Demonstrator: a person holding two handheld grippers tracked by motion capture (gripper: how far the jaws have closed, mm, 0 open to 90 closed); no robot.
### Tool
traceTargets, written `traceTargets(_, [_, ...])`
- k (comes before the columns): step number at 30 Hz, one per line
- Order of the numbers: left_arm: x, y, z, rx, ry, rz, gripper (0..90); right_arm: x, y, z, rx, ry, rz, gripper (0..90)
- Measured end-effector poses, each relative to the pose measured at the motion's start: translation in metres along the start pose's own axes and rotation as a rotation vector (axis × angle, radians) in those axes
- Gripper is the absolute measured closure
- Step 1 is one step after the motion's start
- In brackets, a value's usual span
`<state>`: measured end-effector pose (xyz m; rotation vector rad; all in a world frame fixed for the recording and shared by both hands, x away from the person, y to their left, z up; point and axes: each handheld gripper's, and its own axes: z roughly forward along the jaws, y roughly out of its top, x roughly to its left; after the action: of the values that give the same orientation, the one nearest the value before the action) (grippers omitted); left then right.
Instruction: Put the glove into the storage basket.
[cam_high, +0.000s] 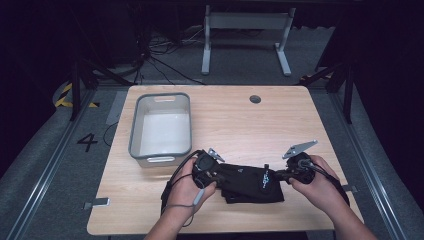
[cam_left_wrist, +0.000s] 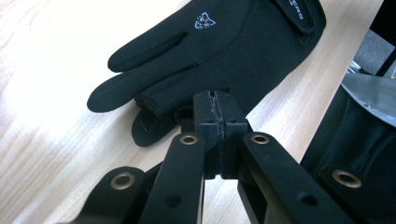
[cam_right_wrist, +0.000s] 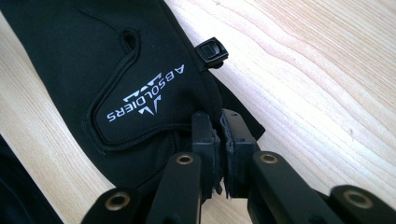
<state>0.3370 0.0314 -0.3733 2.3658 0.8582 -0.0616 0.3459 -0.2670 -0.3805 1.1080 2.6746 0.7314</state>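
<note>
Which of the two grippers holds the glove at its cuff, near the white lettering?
The right gripper; it pinches the cuff of the black glove, the left gripper a finger.

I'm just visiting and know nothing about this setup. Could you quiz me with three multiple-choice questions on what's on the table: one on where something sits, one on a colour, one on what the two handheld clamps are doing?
1. Where is the grey bin relative to the black glove?
A. Toward the table's far left
B. On top of it
C. On the floor

2. What colour is the lettering on the glove's cuff strap?
A. Red
B. White
C. Yellow

3. How do the left gripper and right gripper stand?
A. Both wide open above the bin
B. One lying loose on the table
C. Both shut on the glove

Answers:
1. A: the high view shows the bin behind and left of the glove.
2. B: the right gripper view shows white letters on black.
3. C: each gripper view shows the jaws pinched together on glove fabric, at the fingers and at the cuff.
</note>
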Motion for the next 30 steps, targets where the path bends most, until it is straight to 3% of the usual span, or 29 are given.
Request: traceTargets(30, [-0.016,0.001,0.017,0.078,-0.039,0.039,89.1,-0.011,-0.002,0.014,0.016,0.000,0.019,85.4])
